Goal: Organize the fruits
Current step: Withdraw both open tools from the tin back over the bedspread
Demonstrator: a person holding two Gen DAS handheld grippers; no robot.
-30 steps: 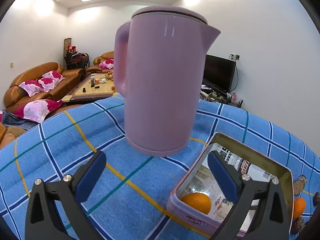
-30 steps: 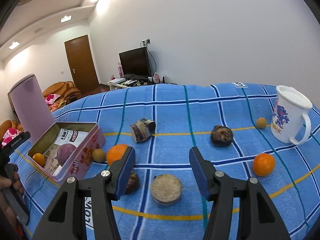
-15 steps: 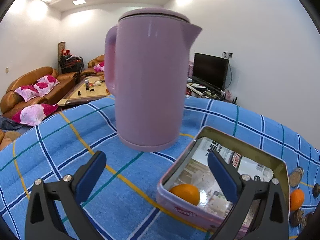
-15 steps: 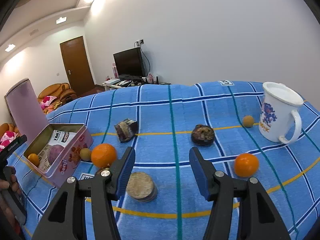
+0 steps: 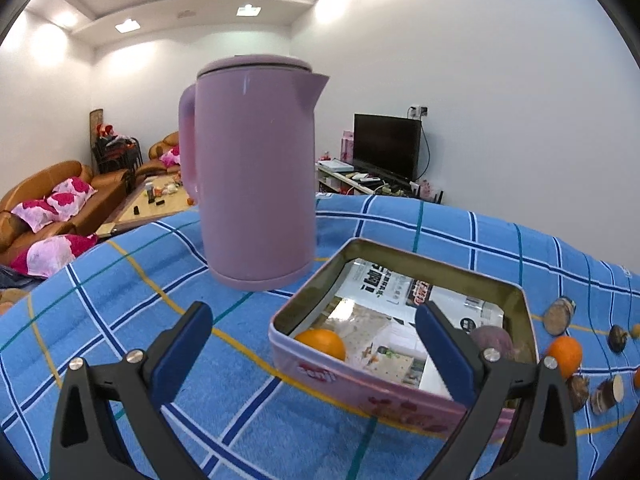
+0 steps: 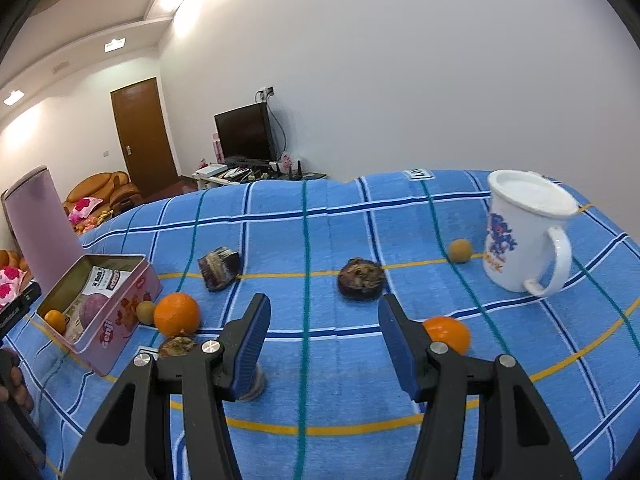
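Plain white walls (image 6: 400,80) meet a recessed ceiling with square lights (image 5: 248,11). A brown wooden door (image 6: 142,136), a black flat-screen television (image 5: 386,146) and tan leather sofas with pink floral cushions (image 5: 60,200) stand behind.

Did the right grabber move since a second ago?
Yes. The right gripper has swung to its right: against its fingers the white mug and dark round fruit slid leftward, while staying put on the blue cloth.

Both grippers, left gripper (image 5: 312,338) and right gripper (image 6: 322,330), look alike: black frames, silver screws, blue pads (ribbed, seemingly).
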